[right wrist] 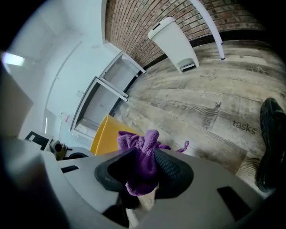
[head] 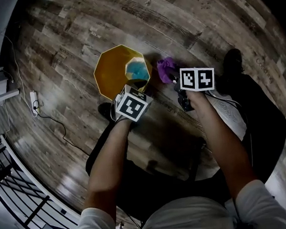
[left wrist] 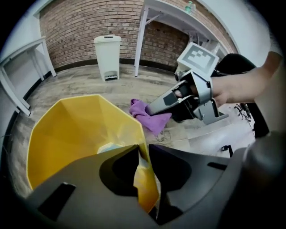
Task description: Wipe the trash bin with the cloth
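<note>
A yellow faceted trash bin (head: 112, 71) stands open on the wooden floor, with something light blue (head: 136, 69) inside. My left gripper (head: 134, 88) is at the bin's near right rim. In the left gripper view its jaws (left wrist: 143, 154) close on the yellow wall (left wrist: 76, 129), one inside and one outside. My right gripper (head: 174, 82) hangs just right of the bin, shut on a bunched purple cloth (head: 166, 68). The cloth (right wrist: 142, 154) fills the gap between its jaws (right wrist: 145, 167). From the left gripper view, the cloth (left wrist: 149, 115) dangles near the bin's far edge.
A white pedal bin (left wrist: 107, 56) stands against the brick wall, beside white table legs (left wrist: 140, 40). A power strip with a cable (head: 33, 103) lies on the floor at left. The person's dark shoe (head: 233, 60) is right of the cloth.
</note>
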{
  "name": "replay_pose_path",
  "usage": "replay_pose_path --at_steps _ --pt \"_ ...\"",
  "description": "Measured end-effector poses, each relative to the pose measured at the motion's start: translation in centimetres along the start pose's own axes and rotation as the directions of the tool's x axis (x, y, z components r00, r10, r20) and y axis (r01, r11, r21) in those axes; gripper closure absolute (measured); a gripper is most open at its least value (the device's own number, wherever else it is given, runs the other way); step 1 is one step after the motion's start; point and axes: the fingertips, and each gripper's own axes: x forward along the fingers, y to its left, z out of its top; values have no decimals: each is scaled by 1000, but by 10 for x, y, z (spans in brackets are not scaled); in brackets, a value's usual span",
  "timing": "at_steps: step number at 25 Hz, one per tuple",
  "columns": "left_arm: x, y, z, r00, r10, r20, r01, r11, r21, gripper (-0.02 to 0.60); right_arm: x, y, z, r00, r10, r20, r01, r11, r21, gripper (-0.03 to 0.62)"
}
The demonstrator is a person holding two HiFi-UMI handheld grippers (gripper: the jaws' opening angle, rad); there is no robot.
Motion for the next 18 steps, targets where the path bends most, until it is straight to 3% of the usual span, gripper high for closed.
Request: replay_pose_path --at_steps 1,7,12,18 --pt "1 1 4 1000 -1 9 1 1000 -16 520 -3 -1 2 1000 4 0 -4 1000 -4 464" --pt "3 0 13 1000 -9 20 10 998 -60 520 -12 1 12 1000 22 2 -22 999 -31 464" --pt "3 -1 17 999 -22 26 22 1000 8 520 -8 3 11 999 44 -13 -44 999 -23 464" --pt "2 3 32 995 -43 90 37 997 73 529 1 -2 18 996 85 -2 -85 996 5 464"
